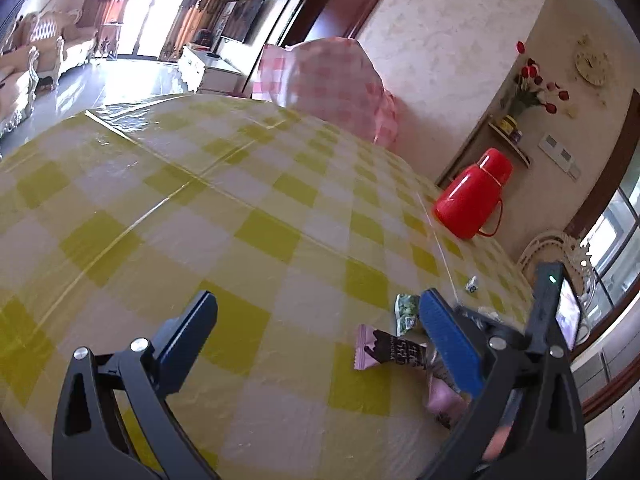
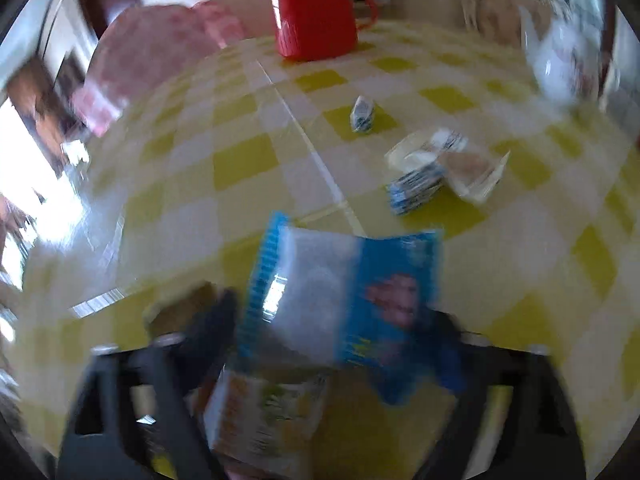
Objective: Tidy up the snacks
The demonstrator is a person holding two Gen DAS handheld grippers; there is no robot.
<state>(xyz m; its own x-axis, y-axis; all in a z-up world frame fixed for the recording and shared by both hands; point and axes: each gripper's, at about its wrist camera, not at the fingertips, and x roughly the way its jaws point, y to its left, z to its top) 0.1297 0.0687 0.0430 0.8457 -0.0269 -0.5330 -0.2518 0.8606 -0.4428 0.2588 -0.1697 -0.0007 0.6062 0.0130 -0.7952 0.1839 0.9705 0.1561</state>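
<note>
My left gripper (image 1: 316,320) is open and empty above the yellow checked tablecloth (image 1: 200,208). A pink and black snack packet (image 1: 384,350) and a green packet (image 1: 406,312) lie by its right finger (image 1: 448,344). In the blurred right wrist view, my right gripper (image 2: 340,312) is shut on a blue and white snack packet (image 2: 340,296), held above the table. An orange and green packet (image 2: 264,420) lies below it. A small blue and white packet (image 2: 362,114) and a pile of blue and white packets (image 2: 432,168) lie further out.
A red thermos (image 1: 472,196) stands at the table's far side; it also shows in the right wrist view (image 2: 312,12). A pink checked chair cover (image 1: 332,80) is behind the table. A white bag (image 2: 560,60) sits at the far right. A small white item (image 1: 472,283) lies near the thermos.
</note>
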